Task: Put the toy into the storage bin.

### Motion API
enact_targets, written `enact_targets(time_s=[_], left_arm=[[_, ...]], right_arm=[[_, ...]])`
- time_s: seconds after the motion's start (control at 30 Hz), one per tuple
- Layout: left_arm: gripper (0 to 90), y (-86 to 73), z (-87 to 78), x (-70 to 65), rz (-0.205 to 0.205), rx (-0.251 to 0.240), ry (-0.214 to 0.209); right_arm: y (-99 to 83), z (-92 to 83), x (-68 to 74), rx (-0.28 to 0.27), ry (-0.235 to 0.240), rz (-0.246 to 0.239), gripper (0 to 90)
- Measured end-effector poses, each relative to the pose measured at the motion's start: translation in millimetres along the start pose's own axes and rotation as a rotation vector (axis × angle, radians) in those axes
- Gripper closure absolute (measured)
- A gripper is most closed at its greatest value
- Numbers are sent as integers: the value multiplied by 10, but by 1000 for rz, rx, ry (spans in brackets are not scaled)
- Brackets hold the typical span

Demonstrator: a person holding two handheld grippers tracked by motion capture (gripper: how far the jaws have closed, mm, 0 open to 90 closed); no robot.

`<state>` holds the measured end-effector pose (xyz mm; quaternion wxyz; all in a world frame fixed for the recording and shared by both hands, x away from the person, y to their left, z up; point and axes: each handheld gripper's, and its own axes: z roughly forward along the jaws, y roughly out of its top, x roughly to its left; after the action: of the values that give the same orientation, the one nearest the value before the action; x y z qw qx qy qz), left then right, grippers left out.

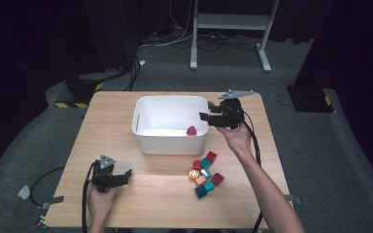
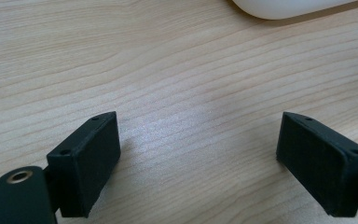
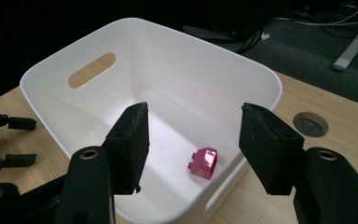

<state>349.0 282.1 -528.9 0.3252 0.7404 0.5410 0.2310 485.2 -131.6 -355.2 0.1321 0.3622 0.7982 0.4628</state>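
one magenta brick (image 3: 203, 163) already lies in the white bin (image 1: 145, 141), near its right wall. right gripper (image 1: 205, 110) hovers over that rim, jaws spread and empty. left gripper (image 1: 129, 174) rests spread near the table's front-left corner. returning to the brick pile (image 1: 205, 175), wide jaws could scatter neighbours.

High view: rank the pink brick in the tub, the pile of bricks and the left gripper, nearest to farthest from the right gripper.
1. Pink brick, in the white tub, beside the right gripper.
2. Pile of bricks, on the table nearer the person.
3. Left gripper, at the table's near left.
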Motion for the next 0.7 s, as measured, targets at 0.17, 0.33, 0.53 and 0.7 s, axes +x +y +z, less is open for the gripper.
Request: enact_targets(time_s=[0.17, 0.33, 0.53, 0.7], left_arm=[[135, 1, 0, 0, 2, 1, 0], [135, 1, 1, 0, 1, 1, 0], [135, 1, 1, 0, 1, 0, 0], [135, 1, 0, 0, 2, 1, 0]], right_arm=[[-183, -209, -25, -31, -15, 9, 447], [-334, -312, -30, -33, -24, 17, 461], [-604, -367, -35, -17, -41, 35, 462], [-817, -368, 2, 4, -57, 31, 462]])
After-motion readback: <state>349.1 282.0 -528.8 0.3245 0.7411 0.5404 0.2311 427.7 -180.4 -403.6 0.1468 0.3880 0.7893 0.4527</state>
